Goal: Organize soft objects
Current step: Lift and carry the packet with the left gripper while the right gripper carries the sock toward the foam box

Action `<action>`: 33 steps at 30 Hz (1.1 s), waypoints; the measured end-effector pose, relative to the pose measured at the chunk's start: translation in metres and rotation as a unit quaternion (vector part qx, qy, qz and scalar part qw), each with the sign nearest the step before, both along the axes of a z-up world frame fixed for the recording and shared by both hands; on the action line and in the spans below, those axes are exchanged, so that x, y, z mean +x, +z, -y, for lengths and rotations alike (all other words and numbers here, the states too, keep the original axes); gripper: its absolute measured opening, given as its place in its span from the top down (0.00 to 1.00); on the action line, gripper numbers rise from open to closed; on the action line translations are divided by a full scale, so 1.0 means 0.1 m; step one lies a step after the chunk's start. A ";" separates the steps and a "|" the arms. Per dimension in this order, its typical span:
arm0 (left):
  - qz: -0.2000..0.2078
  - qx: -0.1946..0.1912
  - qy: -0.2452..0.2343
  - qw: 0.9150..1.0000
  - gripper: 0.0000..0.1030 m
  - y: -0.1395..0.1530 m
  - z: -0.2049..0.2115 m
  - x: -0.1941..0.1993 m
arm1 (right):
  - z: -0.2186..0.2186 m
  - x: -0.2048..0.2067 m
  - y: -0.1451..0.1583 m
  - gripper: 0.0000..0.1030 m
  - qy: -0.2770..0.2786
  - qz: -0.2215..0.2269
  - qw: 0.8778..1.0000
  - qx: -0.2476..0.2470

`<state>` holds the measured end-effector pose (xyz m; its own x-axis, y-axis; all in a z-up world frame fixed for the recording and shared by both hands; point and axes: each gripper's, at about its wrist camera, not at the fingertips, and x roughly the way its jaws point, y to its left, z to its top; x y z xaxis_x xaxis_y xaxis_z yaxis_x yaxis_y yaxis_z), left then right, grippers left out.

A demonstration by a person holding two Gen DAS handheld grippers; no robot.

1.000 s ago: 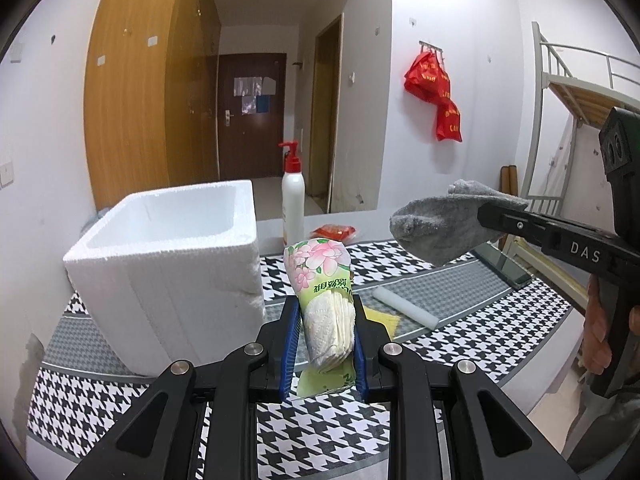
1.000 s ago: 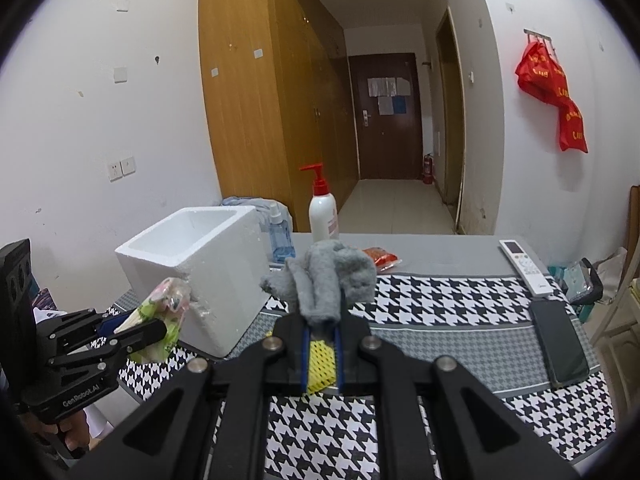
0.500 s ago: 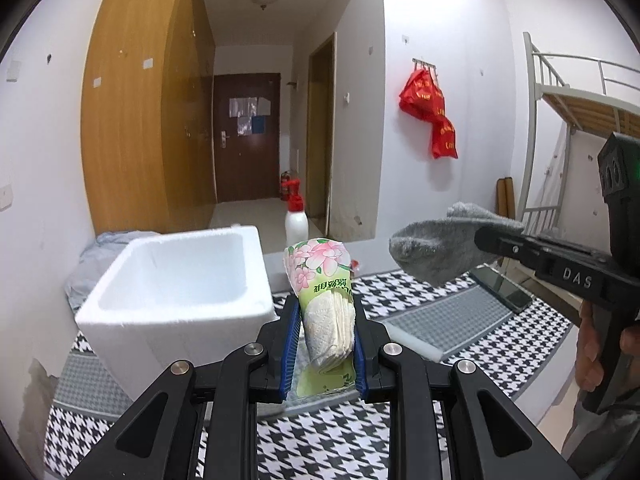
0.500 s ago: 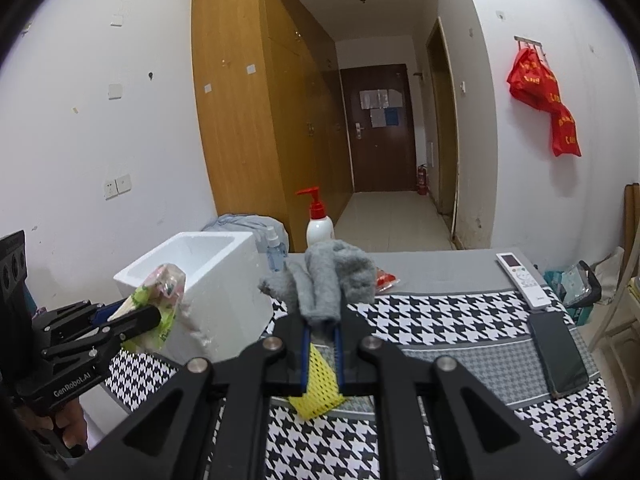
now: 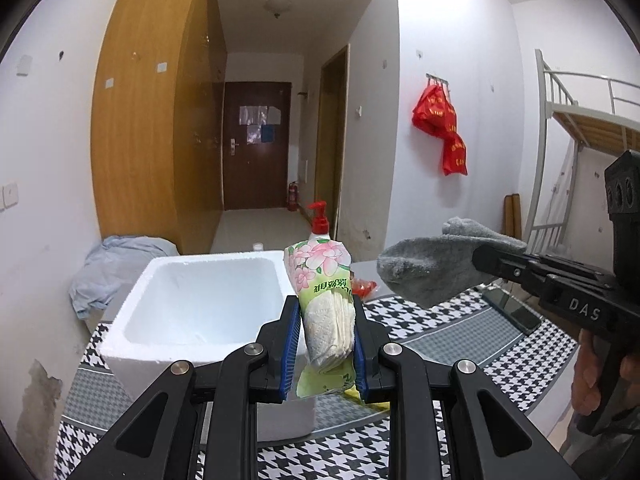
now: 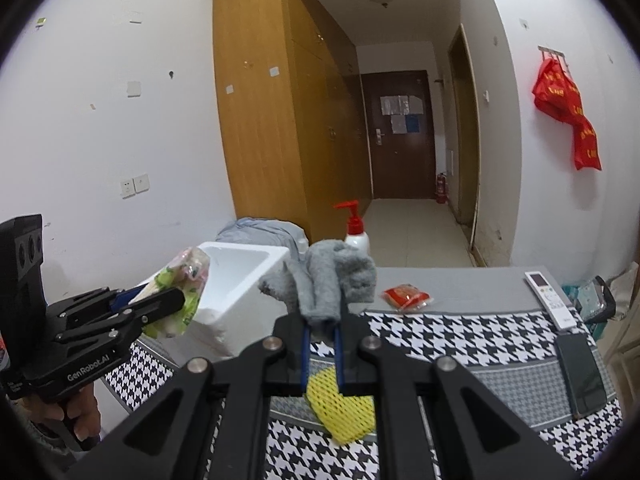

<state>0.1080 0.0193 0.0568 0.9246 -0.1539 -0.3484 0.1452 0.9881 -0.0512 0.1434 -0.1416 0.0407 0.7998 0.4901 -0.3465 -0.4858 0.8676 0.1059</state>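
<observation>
Left gripper (image 5: pixel 325 344) held above near edge of foam box (image 5: pixel 200 304), pointing slightly down, blue pads clamped on tissue pack (image 5: pixel 326 304). Right gripper (image 6: pixel 322 344) to its right over houndstooth tablecloth (image 6: pixel 460 340), pads pinched tight on grey sock (image 6: pixel 332 280). Compared with a second ago, both sit higher; box interior now visible. Pack: glossy floral plastic. Sock: fuzzy knit, bunched. Box: white, rigid, square. Yellow mesh sponge (image 6: pixel 344 412) lies on cloth below.
</observation>
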 end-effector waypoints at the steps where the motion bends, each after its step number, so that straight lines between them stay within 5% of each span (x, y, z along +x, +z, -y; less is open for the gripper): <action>1: 0.005 0.000 0.000 1.000 0.76 0.03 -0.01 -0.02 | -0.02 0.00 0.02 0.88 0.002 0.003 1.000 -0.001; 33: 0.033 0.013 0.066 0.997 0.76 0.20 -0.56 0.08 | -0.56 0.13 0.18 0.88 0.066 0.025 0.998 -0.002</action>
<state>0.1160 0.0749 0.0767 0.9572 -0.0218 -0.2887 0.0168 0.9997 -0.0199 0.1568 -0.0859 0.0583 0.7451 0.5905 -0.3099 -0.6000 0.7965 0.0751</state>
